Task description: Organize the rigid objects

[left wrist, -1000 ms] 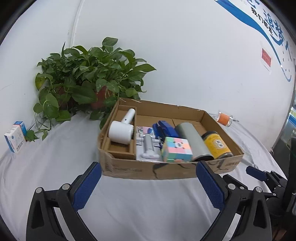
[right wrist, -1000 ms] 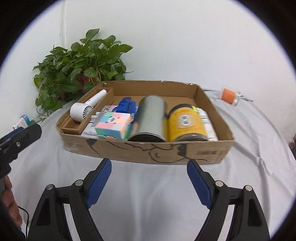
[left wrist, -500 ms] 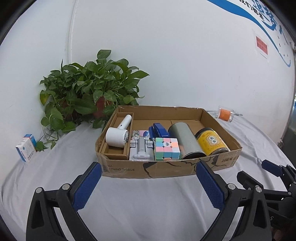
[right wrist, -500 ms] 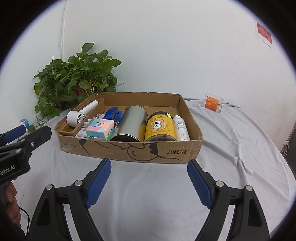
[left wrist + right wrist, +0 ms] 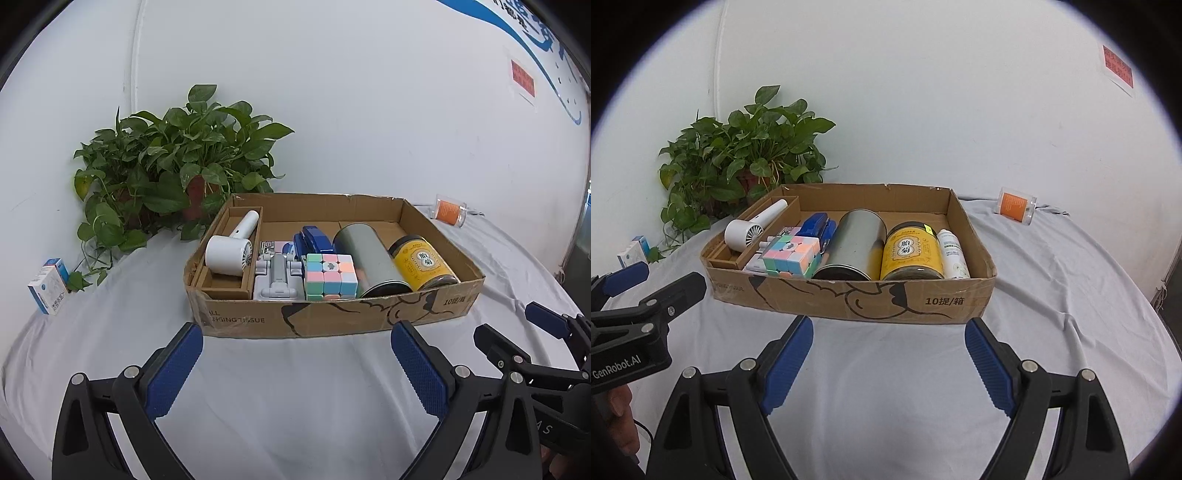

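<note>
A shallow cardboard box (image 5: 332, 317) (image 5: 849, 299) sits on the white cloth. It holds a white handheld fan (image 5: 229, 251), a grey gadget (image 5: 277, 277), a pastel puzzle cube (image 5: 330, 275) (image 5: 790, 256), a blue stapler (image 5: 314, 240), a silver tin (image 5: 369, 258) (image 5: 855, 243), a yellow jar (image 5: 423, 264) (image 5: 910, 253) and a white spray bottle (image 5: 953, 253). My left gripper (image 5: 295, 365) is open and empty, in front of the box. My right gripper (image 5: 888, 358) is open and empty, also in front of the box.
A potted green plant (image 5: 177, 173) stands behind the box's left corner. A small blue-white carton (image 5: 48, 286) stands at the far left. An orange-labelled clear container (image 5: 448, 214) (image 5: 1015, 205) lies at the back right. A white wall is close behind.
Both grippers have drawn back from the box and risen a little, so the box looks smaller and farther. Nothing in the box has moved. Both grippers stay open.
</note>
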`<state>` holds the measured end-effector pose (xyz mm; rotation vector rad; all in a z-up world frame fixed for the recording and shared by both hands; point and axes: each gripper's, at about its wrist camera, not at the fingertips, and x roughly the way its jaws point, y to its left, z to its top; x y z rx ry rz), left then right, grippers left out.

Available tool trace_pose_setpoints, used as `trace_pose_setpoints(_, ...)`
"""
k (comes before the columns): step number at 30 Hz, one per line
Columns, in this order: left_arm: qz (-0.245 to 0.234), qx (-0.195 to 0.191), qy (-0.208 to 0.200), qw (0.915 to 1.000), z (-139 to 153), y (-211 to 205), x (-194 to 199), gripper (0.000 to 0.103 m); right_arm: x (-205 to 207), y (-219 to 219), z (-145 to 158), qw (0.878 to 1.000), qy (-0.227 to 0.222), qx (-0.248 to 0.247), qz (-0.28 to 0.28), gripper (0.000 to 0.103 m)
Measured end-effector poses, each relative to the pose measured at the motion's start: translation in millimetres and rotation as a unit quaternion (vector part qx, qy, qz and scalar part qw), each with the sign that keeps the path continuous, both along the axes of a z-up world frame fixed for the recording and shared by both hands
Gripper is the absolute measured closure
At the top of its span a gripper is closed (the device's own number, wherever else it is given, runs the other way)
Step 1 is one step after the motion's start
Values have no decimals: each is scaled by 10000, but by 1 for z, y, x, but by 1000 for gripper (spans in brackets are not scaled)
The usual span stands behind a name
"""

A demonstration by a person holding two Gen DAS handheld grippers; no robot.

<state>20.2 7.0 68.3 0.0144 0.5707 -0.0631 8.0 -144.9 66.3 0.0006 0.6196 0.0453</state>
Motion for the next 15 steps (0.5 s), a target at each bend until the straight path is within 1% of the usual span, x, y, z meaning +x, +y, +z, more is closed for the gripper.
trace_pose_setpoints(5,-15,-74,55,10000,-6,6,7,0,3,4,-4,10000,56,-30,21,19)
trace_pose_setpoints(15,-92,-51,118,9999,-14,11,21,0,10,12,-9,9999,122,-90,31,19)
